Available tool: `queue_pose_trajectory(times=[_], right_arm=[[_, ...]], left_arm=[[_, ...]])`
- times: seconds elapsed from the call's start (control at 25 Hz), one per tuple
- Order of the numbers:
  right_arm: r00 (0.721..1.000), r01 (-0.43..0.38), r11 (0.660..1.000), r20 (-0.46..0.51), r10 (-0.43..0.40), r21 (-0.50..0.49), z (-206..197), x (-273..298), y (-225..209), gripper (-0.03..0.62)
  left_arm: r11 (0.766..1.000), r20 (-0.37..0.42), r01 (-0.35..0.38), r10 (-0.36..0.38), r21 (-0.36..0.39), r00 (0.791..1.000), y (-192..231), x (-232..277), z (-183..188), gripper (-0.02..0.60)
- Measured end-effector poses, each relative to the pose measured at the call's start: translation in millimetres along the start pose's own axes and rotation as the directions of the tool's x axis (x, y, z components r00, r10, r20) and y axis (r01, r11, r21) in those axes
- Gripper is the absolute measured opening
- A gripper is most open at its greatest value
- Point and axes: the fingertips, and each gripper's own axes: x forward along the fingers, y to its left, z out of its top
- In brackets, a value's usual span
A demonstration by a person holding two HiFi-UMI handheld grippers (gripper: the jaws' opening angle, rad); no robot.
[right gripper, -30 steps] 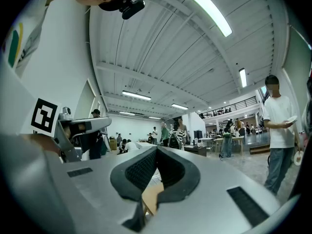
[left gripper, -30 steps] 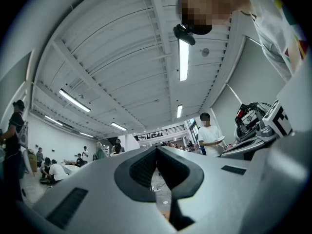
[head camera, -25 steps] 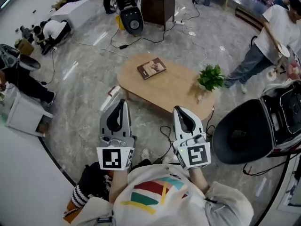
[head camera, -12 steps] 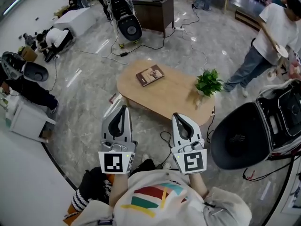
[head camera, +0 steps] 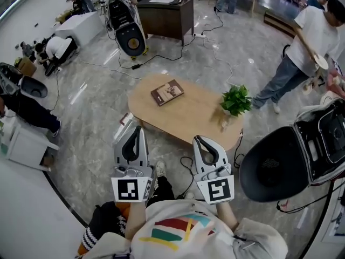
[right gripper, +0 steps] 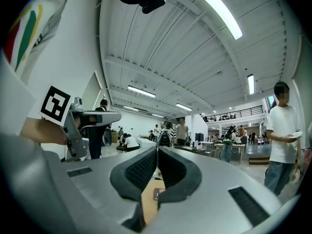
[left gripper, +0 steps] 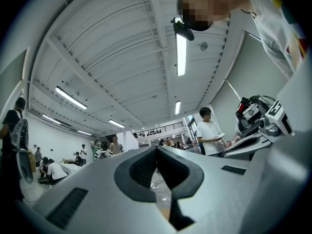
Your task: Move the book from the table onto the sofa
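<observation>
Two grippers, head view: the left gripper [head camera: 137, 129] and the right gripper [head camera: 200, 140] are held side by side at the near edge, in front of the person's chest. Both point toward the table and are clear of it.
Book, head view: the book [head camera: 167, 92] lies flat on the far-left part of the table top, well apart from both grippers.
Table, head view: the table [head camera: 186, 118] is oval and of light wood, and stands on a grey stone floor [head camera: 91, 112].
Plant, head view: a small potted plant [head camera: 235, 100] stands at the right end of the table.
Chair, head view: a round black chair [head camera: 271, 171] sits to the right of the right gripper.
Bystander, head view: a person in a white shirt [head camera: 315, 36] stands at the far right.
Left gripper, left gripper view: the jaws are closed, with tips touching and nothing between them. Ceiling lights [left gripper: 181, 53] fill the upper part, and the person in a white shirt holds a plate [left gripper: 220, 135] at the right.
Right gripper, right gripper view: the jaws are closed, with tips meeting, and hold nothing.
Book, right gripper view: the book and the wooden table top show through the cut-out below the tips, farther off.
Left gripper, right gripper view: it shows at the left with its marker cube.
</observation>
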Motion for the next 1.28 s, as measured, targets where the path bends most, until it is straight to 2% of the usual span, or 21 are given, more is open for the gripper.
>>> queue_pose_trajectory(times=[0.32,0.6,0.72,0.92,1.08,1.28], right_arm=[[0.999,0.040,0.999,-0.017,-0.040,-0.003,-11.4,98.2,-8.3,0.015],[1.000,0.022,1.000,0.011,-0.022,-0.006,4.0,234.4,4.7,0.015],[1.000,0.019,1.000,0.025,-0.019,0.002,10.8,292.8,13.8,0.015],[0.998,0.035,0.999,0.045,-0.034,-0.015,17.8,360.1,23.4,0.015],[0.999,0.038,0.999,-0.017,-0.038,-0.035,7.4,388.0,25.0,0.015],[0.999,0.000,1.000,-0.049,0.000,0.000,-0.1,422.6,24.3,0.015]], left_arm=[[0.999,0.025,0.019,-0.018,-0.033,1.000,69.0,66.6,-40.9,0.008],[0.998,0.031,-0.011,0.012,-0.061,0.999,180.9,125.1,-71.5,0.008],[0.999,0.029,-0.014,0.016,-0.046,0.999,226.2,148.5,-81.4,0.008],[0.999,0.018,-0.014,0.015,-0.048,1.000,286.1,178.3,-101.0,0.008],[0.995,0.005,-0.044,0.044,-0.093,0.999,317.2,193.4,-119.4,0.008],[0.988,0.012,-0.060,0.062,-0.140,0.998,328.3,203.5,-131.1,0.008]])
